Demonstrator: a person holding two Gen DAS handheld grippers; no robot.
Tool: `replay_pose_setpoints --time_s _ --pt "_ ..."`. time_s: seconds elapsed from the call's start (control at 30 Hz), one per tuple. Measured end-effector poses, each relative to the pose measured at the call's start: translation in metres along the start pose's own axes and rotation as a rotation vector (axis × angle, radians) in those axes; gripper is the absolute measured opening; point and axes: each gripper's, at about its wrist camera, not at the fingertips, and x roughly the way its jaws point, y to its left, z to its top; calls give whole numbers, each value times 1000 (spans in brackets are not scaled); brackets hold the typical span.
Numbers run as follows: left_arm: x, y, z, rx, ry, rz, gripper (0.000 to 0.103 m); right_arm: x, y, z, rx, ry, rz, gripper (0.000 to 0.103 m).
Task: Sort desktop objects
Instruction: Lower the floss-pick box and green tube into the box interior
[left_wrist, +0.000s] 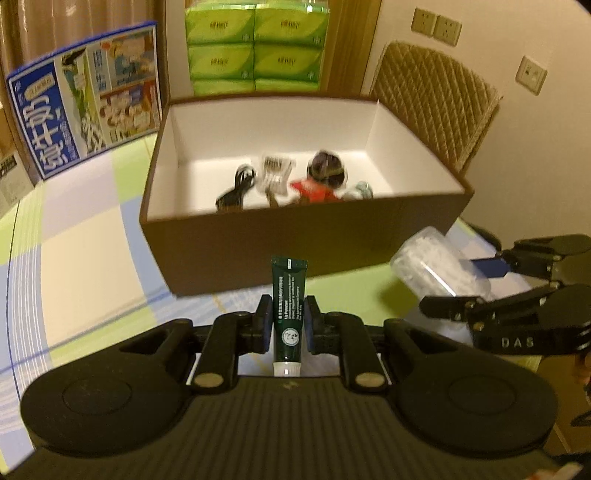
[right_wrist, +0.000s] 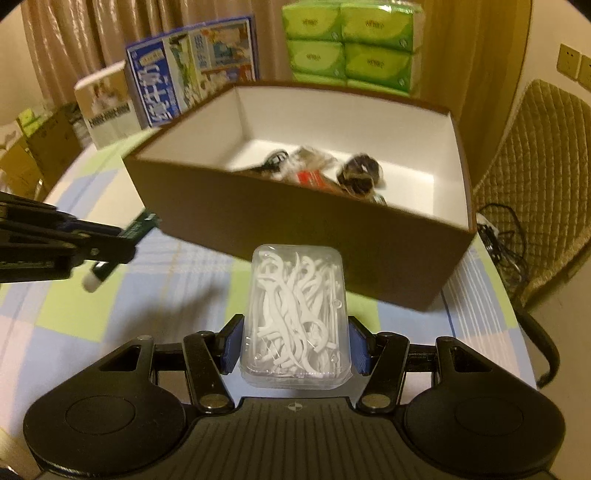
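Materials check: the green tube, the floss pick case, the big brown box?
Green tube: soft glossy plastic by its look, flat crimped end, white cap. Floss pick case: clear hard plastic, the white picks show through. Brown box: likely matte cardboard, thin straight walls, white inside.

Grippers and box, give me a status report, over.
Left gripper shut on green tube. Right gripper shut on floss pick case. Brown box ahead, open, nothing blocking.

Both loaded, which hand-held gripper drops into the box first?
Probably left: its hand-held gripper holds the slim green tube squarely facing the brown box. The right one, clamping the floss-pick case, sits off toward a corner.
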Motion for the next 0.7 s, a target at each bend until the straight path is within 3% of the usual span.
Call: replay_pose_setpoints --time_s 0.4,0.7 --pt "-7 6 50 9 -105 -2 13 -23 -1 46 4 -99 37 54" --pt "12 14 91 16 -138 21 13 -3 -35 94 63 -136 -69 54"
